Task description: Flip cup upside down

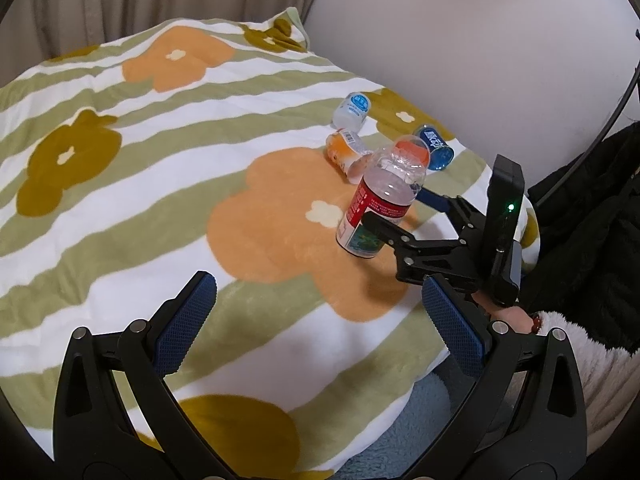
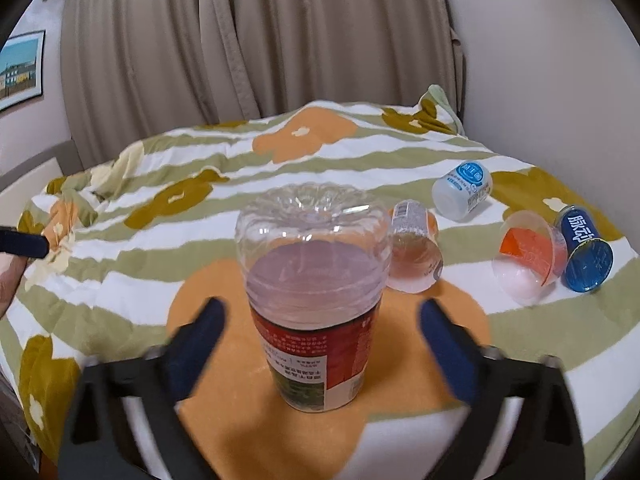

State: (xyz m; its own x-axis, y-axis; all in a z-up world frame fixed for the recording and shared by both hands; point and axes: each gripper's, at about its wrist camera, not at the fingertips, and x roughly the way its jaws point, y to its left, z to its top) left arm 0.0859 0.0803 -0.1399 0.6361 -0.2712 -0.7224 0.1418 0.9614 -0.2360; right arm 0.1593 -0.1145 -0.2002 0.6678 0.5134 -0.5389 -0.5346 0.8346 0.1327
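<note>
A clear plastic cup with a red label (image 2: 316,312) stands upside down on the flowered blanket (image 2: 224,396), its ribbed base on top. It also shows in the left wrist view (image 1: 380,200). My right gripper (image 2: 320,332) is open, its blue pads on either side of the cup and apart from it; in the left wrist view the right gripper (image 1: 400,210) straddles the cup from the right. My left gripper (image 1: 316,316) is open and empty, low over the blanket in front of the cup.
Several other cups lie on their sides beyond it: an orange-label one (image 2: 416,252), a white-blue one (image 2: 464,188), a clear one with red inside (image 2: 528,256) and a blue one (image 2: 584,252). Curtains and a wall stand behind. The bed edge runs at the lower right (image 1: 420,400).
</note>
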